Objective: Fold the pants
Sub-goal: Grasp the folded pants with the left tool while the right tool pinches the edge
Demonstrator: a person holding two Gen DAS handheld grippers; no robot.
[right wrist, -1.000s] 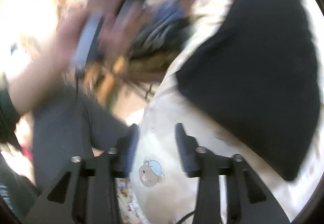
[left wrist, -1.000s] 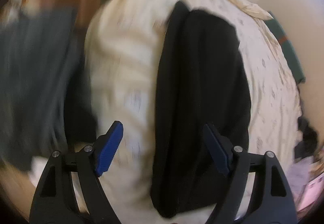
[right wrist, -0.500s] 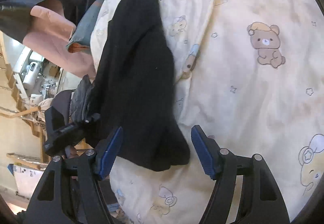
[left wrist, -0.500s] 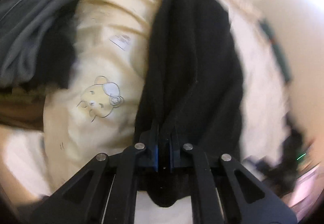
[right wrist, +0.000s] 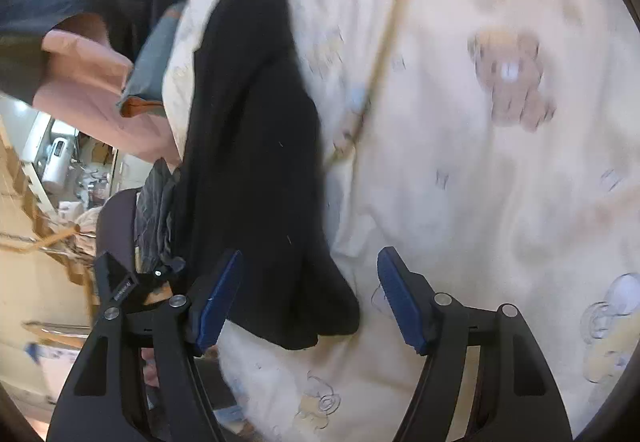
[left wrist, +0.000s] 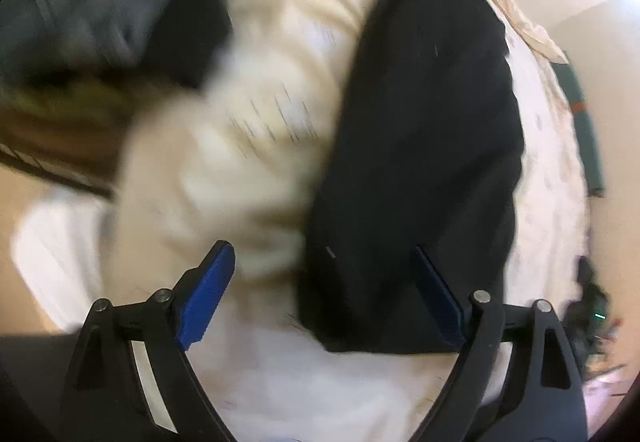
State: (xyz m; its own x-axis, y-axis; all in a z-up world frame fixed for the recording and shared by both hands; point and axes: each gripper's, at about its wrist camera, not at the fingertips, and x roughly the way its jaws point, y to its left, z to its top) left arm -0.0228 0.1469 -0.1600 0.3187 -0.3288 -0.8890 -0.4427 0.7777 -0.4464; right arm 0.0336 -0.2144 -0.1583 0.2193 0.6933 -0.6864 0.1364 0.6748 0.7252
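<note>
Left claw (left wrist: 324, 292) released pants (left wrist: 420, 146).

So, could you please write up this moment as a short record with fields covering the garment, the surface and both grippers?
garment: black pants, folded into a long narrow strip
surface: cream bedsheet with a bear print
left gripper: open, jaws have just been opening; near end of the pants lies between the fingers, not pinched
right gripper: open, a corner of the pants between the fingers, not pinched
beside the bed: pink cloth and grey cloth at the sheet's edge
</note>
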